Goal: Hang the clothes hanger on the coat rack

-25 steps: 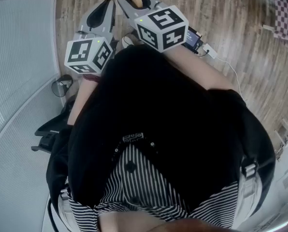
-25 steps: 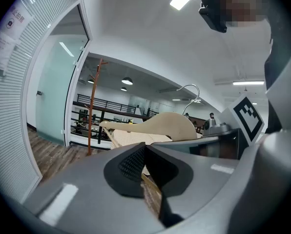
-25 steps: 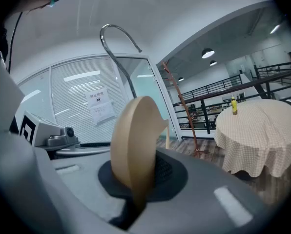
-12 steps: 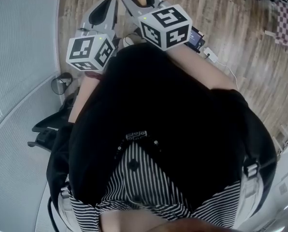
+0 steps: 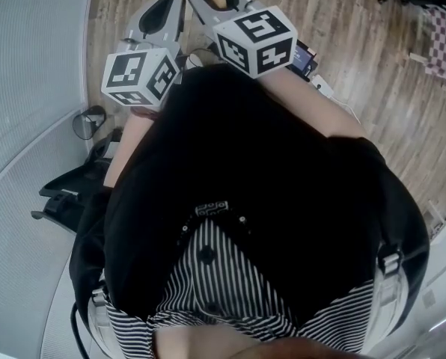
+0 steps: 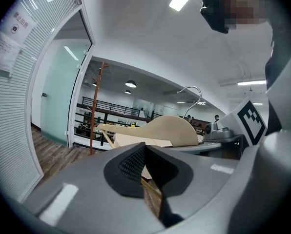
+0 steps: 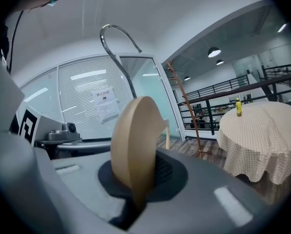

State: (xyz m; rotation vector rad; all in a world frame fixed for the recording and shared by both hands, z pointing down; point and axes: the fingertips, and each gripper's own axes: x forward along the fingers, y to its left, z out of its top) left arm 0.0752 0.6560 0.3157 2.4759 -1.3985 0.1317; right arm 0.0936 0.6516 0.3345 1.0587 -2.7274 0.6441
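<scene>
While the pale, smooth wooden clothes hanger [image 7: 135, 145] with its curved chrome hook [image 7: 118, 67] is clamped by its broad rounded shoulder between the ribbed black pads of the right gripper [image 7: 135, 174], the left gripper [image 6: 144, 156] is seen with its tips met. The hanger's thin lower bar shows through the slit beneath them, and contact there cannot be judged. The slender rust-brown metal coat rack [image 7: 190, 106] is seen well apart, at 1 o'clock from the hanger. Compared with a second earlier in the head view, the black chair base [image 5: 62, 193] is found shifted toward 9 o'clock, and both grippers are found nearly unmoved at 12 o'clock.
</scene>
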